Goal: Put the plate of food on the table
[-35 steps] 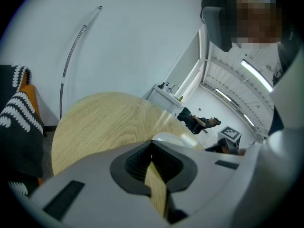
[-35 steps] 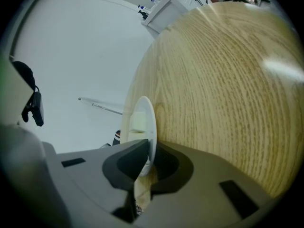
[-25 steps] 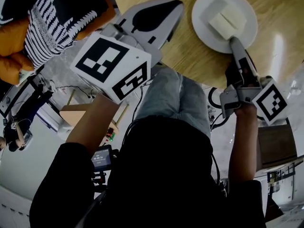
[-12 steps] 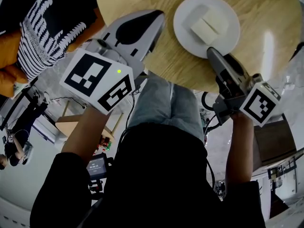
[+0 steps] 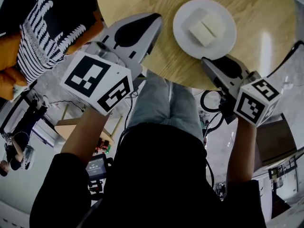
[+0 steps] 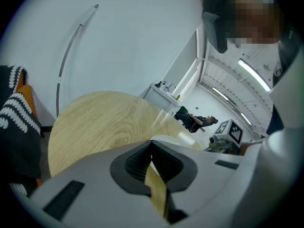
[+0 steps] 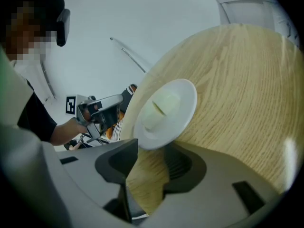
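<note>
Here, the white plate (image 5: 183, 41) rests flat on the round wooden table (image 5: 259, 13), two pale blocks of food (image 5: 206, 26) lying side by side at its middle. The right gripper (image 5: 209, 63) hangs just short of the plate's near rim, over the table's edge, slanting forward and down. Its jaws have just been opening and now stand spread wide. In the right gripper view only bare wood shows between them, with the plate's rim just beyond the tips and apart from both pads. The right hand grasps the tool from behind its marker cube (image 5: 254, 101), the dark-sleeved forearm running straight back toward the body.

The left gripper (image 5: 153, 20) is held over the table's near-left part, well apart from the plate, tilted gently downward. Its jaws are pressed together at the tips, and nothing is pinched; the left gripper view shows just a thin sliver of wood behind them. The bare left forearm (image 5: 88, 132) rises from below, its hand hidden behind that gripper's large marker cube (image 5: 97, 82).
</note>
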